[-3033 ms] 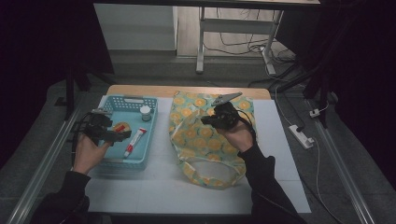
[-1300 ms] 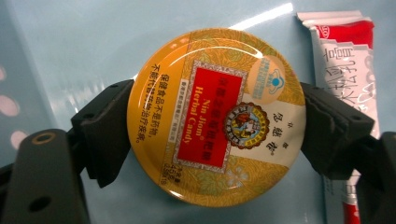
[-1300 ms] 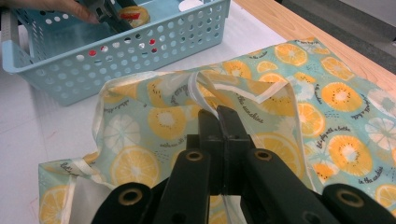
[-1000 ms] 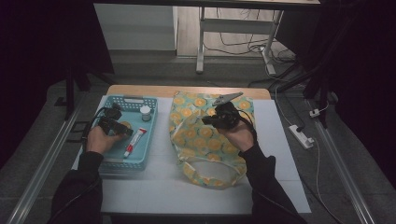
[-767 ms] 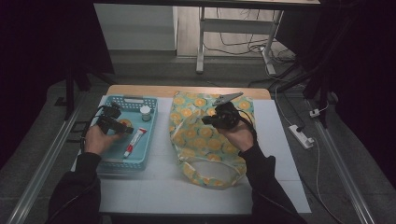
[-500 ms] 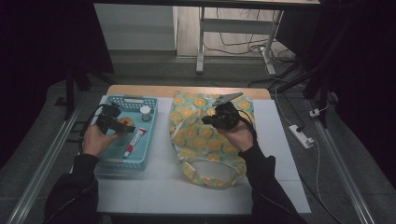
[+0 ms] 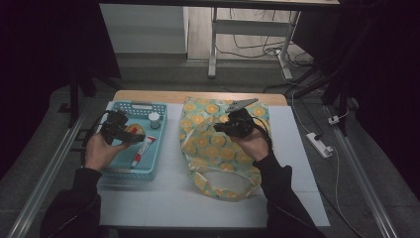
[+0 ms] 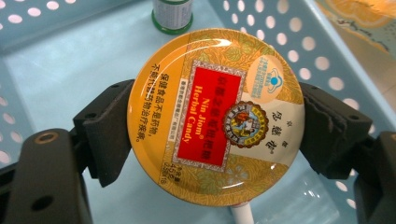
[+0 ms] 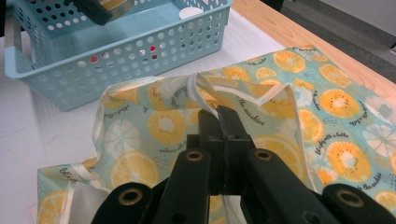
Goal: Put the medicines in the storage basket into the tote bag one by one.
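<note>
My left gripper (image 7: 128, 134) (image 8: 215, 133) is shut on a round yellow candy tin (image 8: 215, 114) (image 7: 134, 130) with a red label, one pad on each side of it. It holds the tin above the floor of the light blue basket (image 7: 144, 171) (image 8: 289, 37). My right gripper (image 7: 221, 128) (image 9: 217, 115) is shut on the white-trimmed edge of the orange-slice print fabric bag (image 7: 218, 151) (image 9: 327, 116). That edge is pulled up off the table, while the rest of the bag lies flat.
In the basket are a small white bottle (image 7: 154, 119) (image 8: 172, 11) and a red-and-white tube (image 7: 142, 148). The basket (image 9: 130, 60) stands just left of the bag. A white mat (image 7: 163, 198) covers the table. A power strip (image 7: 321, 145) lies off the table's right side.
The left gripper has risen with the tin and drawn back slightly to the left over the basket. The right gripper and the bag have stayed put.
</note>
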### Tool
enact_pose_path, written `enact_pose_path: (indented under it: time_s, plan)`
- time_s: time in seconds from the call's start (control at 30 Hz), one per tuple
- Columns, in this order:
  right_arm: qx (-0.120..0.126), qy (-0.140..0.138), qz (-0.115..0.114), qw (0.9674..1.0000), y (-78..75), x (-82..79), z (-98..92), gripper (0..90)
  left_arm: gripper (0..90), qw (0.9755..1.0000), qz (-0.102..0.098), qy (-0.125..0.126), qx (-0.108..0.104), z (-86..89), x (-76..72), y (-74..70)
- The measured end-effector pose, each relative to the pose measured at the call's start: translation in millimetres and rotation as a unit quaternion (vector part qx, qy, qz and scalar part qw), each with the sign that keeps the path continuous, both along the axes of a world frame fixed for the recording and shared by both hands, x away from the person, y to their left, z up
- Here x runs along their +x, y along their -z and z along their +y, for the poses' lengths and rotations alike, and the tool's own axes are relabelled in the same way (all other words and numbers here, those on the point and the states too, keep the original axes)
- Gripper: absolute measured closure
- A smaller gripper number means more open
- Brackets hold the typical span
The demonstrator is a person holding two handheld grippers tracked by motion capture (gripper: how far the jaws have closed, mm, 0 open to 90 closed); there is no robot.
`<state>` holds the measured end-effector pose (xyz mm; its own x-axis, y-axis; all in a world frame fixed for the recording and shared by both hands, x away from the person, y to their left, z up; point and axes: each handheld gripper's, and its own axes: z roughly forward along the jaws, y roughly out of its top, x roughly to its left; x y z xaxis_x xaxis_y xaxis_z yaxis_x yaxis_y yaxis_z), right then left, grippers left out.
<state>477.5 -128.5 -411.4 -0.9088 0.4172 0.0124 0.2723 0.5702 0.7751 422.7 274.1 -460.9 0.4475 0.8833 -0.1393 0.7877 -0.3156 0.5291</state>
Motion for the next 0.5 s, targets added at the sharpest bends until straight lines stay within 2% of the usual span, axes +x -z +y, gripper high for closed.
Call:
enact_pose_path:
  time_s: [0.37, 0.5]
  plan:
    - [0.002, 0.002, -0.002, 1.0000, -0.6, 0.1, -0.5, 89.7, 20.2, 0.9992, -0.011, 0.032, -0.019, -17.2, -10.7, -11.2]
    - [0.003, 0.002, -0.002, 1.0000, -0.7, 0.2, -0.7, 89.7, 20.2, 0.9987, -0.017, 0.043, -0.018, -26.1, -15.1, -14.3]
